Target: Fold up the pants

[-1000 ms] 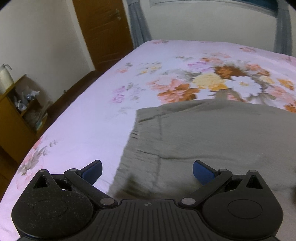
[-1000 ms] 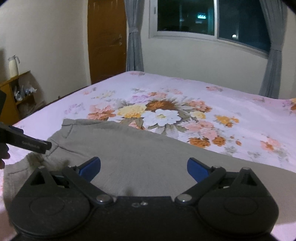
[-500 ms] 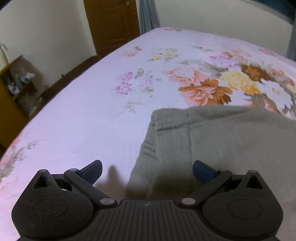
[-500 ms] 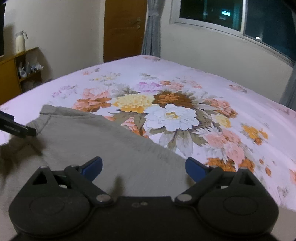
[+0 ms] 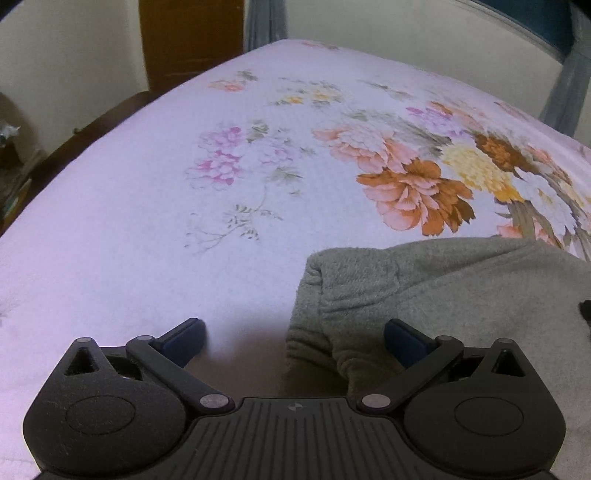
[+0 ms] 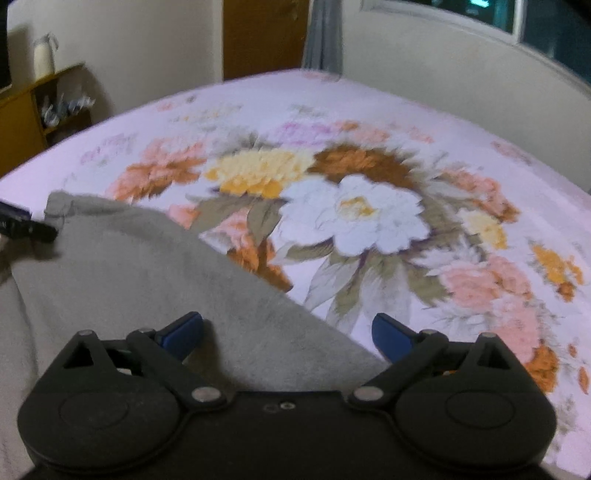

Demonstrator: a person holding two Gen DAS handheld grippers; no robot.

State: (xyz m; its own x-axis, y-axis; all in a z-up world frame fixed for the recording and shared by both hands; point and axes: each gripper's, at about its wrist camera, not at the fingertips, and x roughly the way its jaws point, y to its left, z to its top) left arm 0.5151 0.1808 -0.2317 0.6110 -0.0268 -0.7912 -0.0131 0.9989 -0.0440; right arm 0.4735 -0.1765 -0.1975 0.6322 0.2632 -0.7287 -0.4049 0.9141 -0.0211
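Two grippers we log over the floral bed (image 5: pixel 147 229): left gripper (image 5: pixel 293 338) and right gripper (image 6: pixel 287 332), jaws apart, each straddling an edge of the grey pants (image 5: pixel 461 288).

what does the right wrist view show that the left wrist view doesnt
Only the right wrist view shows the window, a white jug on a wooden shelf, and the big white flower in the bedspread print. Only the left wrist view shows the pants' ribbed edge close up and the purple flowers. Both show the grey pants on the floral bedspread, the brown door, and open jaws.
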